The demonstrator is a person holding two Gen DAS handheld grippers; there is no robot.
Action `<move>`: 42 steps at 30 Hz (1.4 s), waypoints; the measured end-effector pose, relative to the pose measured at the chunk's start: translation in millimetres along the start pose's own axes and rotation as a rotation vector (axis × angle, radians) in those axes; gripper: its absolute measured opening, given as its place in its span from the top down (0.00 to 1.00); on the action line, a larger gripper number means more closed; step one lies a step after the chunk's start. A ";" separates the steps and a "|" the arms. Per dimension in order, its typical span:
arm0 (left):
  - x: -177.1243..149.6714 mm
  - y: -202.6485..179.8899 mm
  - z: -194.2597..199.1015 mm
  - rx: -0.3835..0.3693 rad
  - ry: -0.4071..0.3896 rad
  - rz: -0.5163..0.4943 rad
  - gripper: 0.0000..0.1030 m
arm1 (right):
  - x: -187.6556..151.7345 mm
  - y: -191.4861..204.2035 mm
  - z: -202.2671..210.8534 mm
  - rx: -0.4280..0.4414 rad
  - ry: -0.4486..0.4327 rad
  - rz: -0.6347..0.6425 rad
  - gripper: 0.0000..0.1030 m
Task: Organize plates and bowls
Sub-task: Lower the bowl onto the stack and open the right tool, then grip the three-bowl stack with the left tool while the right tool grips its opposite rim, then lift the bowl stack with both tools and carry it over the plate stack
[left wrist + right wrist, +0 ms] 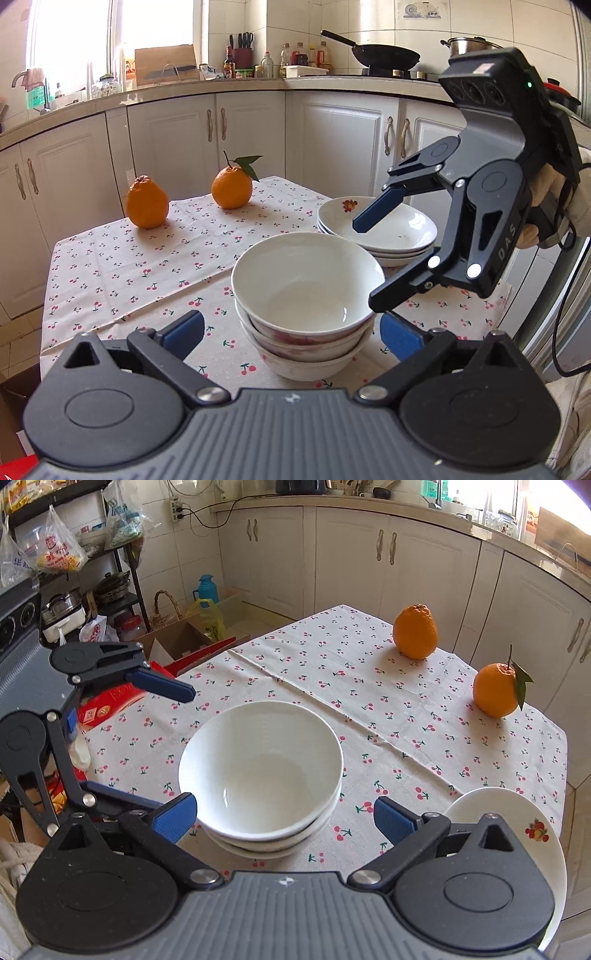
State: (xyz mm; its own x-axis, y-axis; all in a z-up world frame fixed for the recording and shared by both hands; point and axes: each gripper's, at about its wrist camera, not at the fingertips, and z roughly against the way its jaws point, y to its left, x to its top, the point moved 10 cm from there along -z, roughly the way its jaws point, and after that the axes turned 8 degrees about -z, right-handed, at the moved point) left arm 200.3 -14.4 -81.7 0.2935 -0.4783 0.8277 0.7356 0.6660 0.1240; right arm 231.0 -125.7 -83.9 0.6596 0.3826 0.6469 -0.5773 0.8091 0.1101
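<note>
A stack of three white bowls [306, 295] [258, 768] stands on the cherry-print tablecloth [129, 266]. My left gripper [291, 328] is open, with a blue pad on either side of the stack's lower part and no visible squeeze. Beside the bowls sits a stack of white plates [376, 229] [509, 812] with a fruit motif. My right gripper [367, 266] [284, 812] is also open and tilted downward; one finger hangs over the plates and the other near the top bowl's rim. In the right wrist view the left gripper [162, 746] shows at the left, partly hidden.
Two oranges [147, 203] [232, 188] rest at the table's far side, one with a leaf. White kitchen cabinets [251, 122] and a counter surround the table. Boxes and a shelf with bags [59, 554] crowd the floor off one table edge.
</note>
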 end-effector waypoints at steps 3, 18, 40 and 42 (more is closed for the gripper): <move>-3.4 -3.2 3.3 0.004 0.001 -0.025 0.01 | -11.0 0.3 -0.1 -0.035 0.011 0.019 0.00; -36.2 -1.1 -35.1 -0.064 0.126 -0.064 0.01 | -42.4 1.6 -20.5 -0.048 0.039 0.119 0.00; -34.1 -4.8 -70.1 -0.348 0.186 -0.289 0.12 | -31.9 0.7 -58.8 0.141 0.125 0.296 0.01; -34.7 -5.7 -70.2 -0.355 0.182 -0.295 0.13 | -31.6 1.1 -59.7 0.146 0.131 0.308 0.02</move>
State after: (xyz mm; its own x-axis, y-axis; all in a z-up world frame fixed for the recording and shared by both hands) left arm 228.9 -41.8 -149.6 0.1202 -0.7302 0.6726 0.9565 0.2665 0.1184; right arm 238.3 -110.3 -149.2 0.4950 0.6600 0.5652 -0.8148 0.5785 0.0380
